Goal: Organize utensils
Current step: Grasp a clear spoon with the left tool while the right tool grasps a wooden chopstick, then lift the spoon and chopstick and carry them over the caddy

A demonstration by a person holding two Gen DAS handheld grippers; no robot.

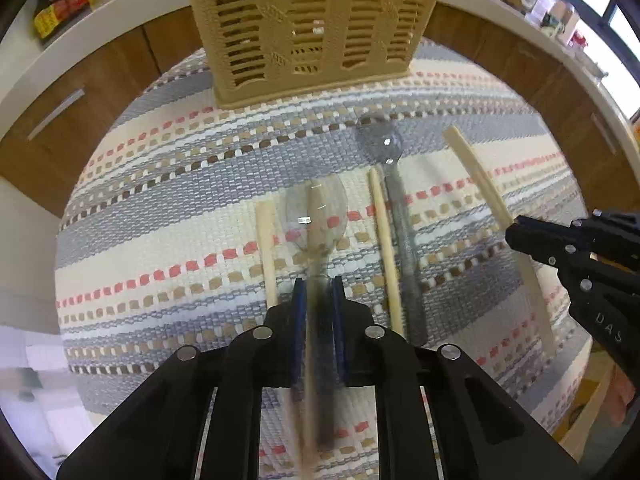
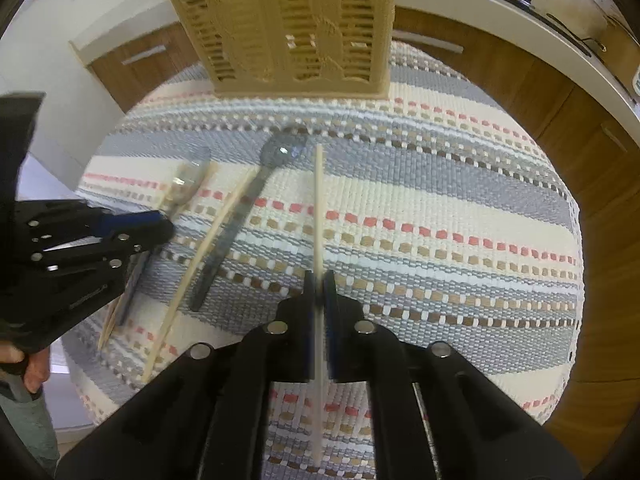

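My left hand-held gripper (image 1: 319, 286) has its blue pads (image 1: 298, 312) closed on the handle of a clear spoon (image 1: 316, 216), whose bowl points away from me toward the beige slatted utensil basket (image 1: 312, 28) standing at the far edge of the striped woven mat (image 1: 160, 208). A chopstick (image 1: 267, 256) lies just left of that spoon, and another seems to lie under its bowl, though I cannot tell for sure. To the right lie a chopstick (image 1: 386, 256) and, just beside it, a grey spoon (image 1: 394, 200). Further right, my right hand-held gripper (image 1: 516, 230) pinches a fourth chopstick (image 1: 476, 172). Wooden cabinet fronts (image 1: 100, 92) curve behind the mat.
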